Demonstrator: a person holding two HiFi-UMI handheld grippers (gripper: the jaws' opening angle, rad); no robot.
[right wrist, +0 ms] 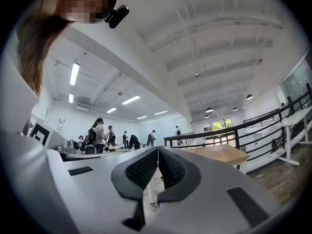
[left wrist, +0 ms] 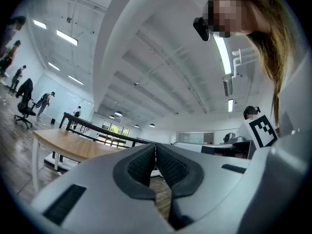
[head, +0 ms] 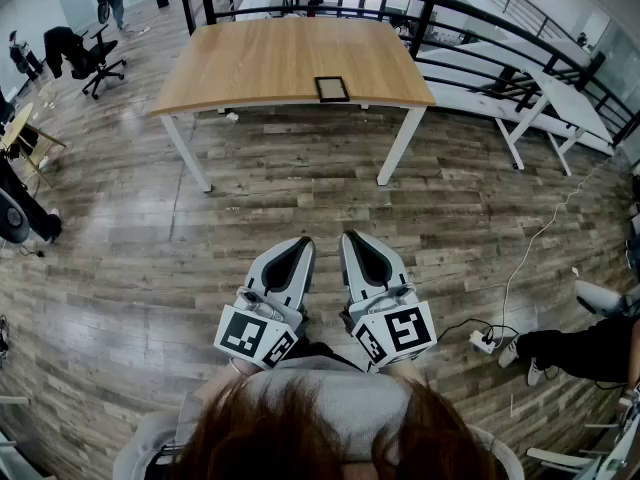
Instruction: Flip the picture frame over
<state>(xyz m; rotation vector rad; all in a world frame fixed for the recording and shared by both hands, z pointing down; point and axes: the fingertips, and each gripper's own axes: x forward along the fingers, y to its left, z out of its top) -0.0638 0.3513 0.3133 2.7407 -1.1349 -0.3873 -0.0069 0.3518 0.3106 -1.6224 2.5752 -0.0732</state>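
Note:
A small dark picture frame (head: 332, 89) lies flat near the front edge of a wooden table (head: 260, 63) far ahead of me in the head view. Both grippers are held close to my body, well short of the table. My left gripper (head: 302, 244) is shut with nothing between its jaws, and its tips meet in the left gripper view (left wrist: 155, 146). My right gripper (head: 350, 238) is shut and empty too, tips together in the right gripper view (right wrist: 158, 148). The frame does not show in either gripper view.
Wood-plank floor lies between me and the table. A black railing (head: 440, 13) runs behind and to the right of the table. White tables (head: 560, 98) stand at right, an office chair (head: 95, 58) at left. A cable and power strip (head: 482, 341) lie on the floor at right, beside a seated person's legs (head: 580, 348).

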